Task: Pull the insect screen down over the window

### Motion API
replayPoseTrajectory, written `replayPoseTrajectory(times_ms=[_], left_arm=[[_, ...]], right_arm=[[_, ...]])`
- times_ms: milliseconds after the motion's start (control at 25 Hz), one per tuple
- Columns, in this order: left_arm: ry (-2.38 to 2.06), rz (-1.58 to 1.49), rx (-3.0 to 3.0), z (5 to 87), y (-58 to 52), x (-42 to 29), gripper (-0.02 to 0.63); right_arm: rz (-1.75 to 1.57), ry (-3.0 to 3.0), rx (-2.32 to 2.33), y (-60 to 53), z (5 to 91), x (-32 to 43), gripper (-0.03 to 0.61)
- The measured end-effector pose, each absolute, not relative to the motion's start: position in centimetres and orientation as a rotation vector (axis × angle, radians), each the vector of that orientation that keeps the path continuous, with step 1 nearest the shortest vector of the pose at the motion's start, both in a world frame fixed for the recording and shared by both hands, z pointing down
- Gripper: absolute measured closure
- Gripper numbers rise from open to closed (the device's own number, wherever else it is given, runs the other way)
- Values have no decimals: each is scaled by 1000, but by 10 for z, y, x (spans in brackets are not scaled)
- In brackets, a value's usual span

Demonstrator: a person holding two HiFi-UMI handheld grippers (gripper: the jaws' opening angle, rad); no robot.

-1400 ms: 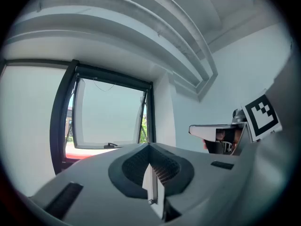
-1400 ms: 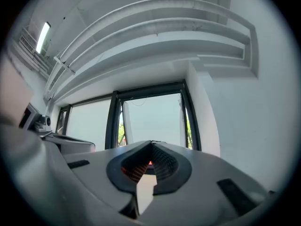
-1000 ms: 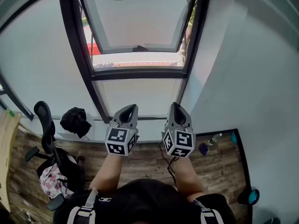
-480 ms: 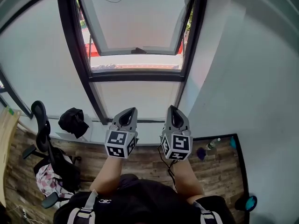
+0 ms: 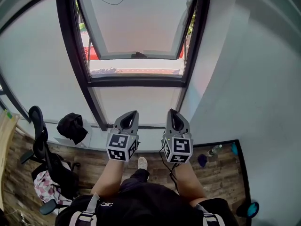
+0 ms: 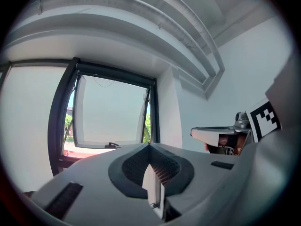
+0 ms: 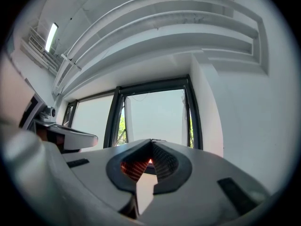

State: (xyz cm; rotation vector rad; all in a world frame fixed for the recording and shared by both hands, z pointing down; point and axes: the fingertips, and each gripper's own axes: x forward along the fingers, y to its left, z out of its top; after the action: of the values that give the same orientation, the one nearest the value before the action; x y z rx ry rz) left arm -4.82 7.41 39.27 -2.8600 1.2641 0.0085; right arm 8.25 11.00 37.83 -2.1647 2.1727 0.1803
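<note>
The person is holding the left hand-held gripper (image 5: 130, 115) and the right hand-held gripper (image 5: 173, 113) in front of the window (image 5: 136, 29), both closed and empty.

wood floor (image 5: 223, 174) with office chair (image 5: 39, 136) and small bottle (image 5: 215, 150)

- The left gripper (image 5: 132, 113) and right gripper (image 5: 172, 112) were grey tapered shells with dark ribbed pads inside.
- Each bore a cube (image 5: 121, 147) of black-and-white square markers at its six o'clock end.
- A black cable (image 5: 165, 166) trailed from the right one toward six o'clock.
- The person wore a black top (image 5: 141, 202), grey shoulder straps (image 5: 87, 210) and a white shoe (image 5: 142, 163).
</note>
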Motion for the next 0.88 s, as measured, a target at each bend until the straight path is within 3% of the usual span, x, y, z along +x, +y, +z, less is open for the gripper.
replayPoseTrajectory(times_ms=[880], left_arm=[[1188,56,-2885,390,-101,1,614]], right_arm=[[202,2102,-2239,-61,375,138,574]])
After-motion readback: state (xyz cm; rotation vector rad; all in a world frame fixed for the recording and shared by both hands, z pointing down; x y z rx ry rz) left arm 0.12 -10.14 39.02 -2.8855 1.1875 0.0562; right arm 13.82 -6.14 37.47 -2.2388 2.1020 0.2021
